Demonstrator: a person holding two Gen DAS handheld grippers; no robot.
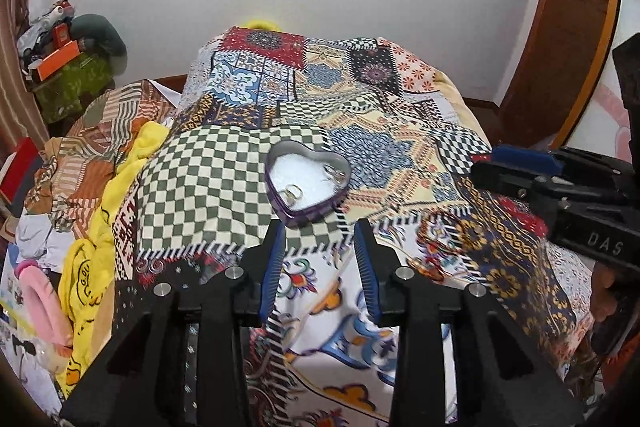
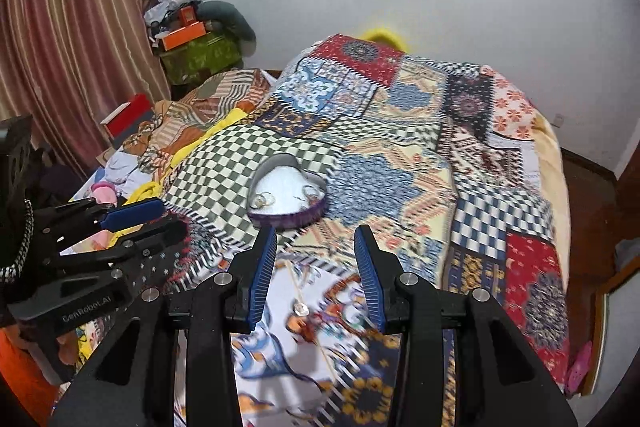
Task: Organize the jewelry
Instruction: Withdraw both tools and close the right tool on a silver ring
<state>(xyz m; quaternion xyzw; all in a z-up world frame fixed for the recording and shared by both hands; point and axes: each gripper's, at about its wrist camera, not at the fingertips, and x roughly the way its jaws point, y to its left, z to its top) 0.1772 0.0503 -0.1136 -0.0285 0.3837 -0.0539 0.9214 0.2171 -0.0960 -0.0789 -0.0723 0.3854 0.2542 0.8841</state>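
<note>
A purple heart-shaped tin (image 1: 298,217) lies open on the patchwork bedspread (image 1: 192,179), white inside, with rings (image 1: 291,193) near its front and more small pieces (image 1: 334,173) at its right lobe. My left gripper (image 1: 320,227) hovers just in front of the tin, open and empty. The right gripper (image 2: 315,235) is also open with nothing gripped, a little short of the tin (image 2: 286,219). Below and between its fingers, a thin gold chain with a clear bead (image 2: 301,308) lies on the bedspread. Each gripper shows in the other's view: the right gripper (image 1: 516,167), the left gripper (image 2: 132,223).
Crumpled yellow cloth (image 1: 92,267) and a pink item (image 1: 36,291) lie at the bed's left edge beside a red box (image 2: 128,115). A cluttered pile (image 2: 188,39) fills the far corner by the curtain (image 2: 72,27). A wooden door (image 1: 560,39) stands right.
</note>
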